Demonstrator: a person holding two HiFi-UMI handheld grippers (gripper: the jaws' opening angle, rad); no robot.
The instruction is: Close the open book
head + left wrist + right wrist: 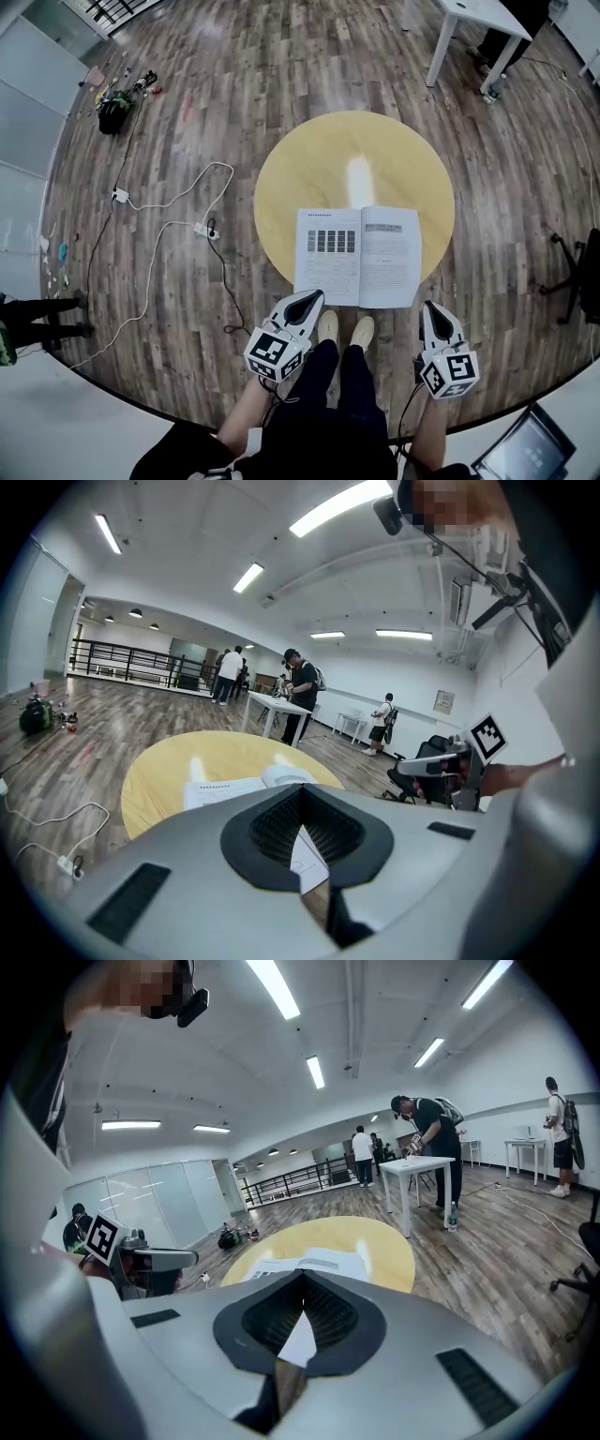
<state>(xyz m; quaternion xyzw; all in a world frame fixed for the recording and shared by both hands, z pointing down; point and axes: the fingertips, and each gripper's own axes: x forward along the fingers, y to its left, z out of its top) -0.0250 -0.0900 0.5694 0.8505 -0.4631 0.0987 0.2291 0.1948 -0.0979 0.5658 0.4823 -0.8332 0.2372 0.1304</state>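
The open book lies flat, pages up, on the near side of the round yellow counter, in the middle of the head view. Its lower edge sits at the counter's rim closest to you. The left page carries a dark block of print and the right page carries plain text. The fold between them runs straight up the frame.

Your left gripper points at the lower edge of the left page. Your right gripper sits just beside the book's lower right corner. Whether either one touches the paper I cannot tell. Both pairs of jaws are clenched tip to tip, with nothing between them.

As I judge it, you should pick one half to turn and keep the other gripper as an anchor. Rest its closed tips lightly on the page that is to lie underneath, close to the fold, so the book does not skate toward the rim. With the working gripper, slip the closed tip under the outer edge like a wedge. Catch the whole half, not a single leaf, or you will likely only turn a page. Swing it up and over the fold in one arc. Lift the anchor away only as the half comes down.
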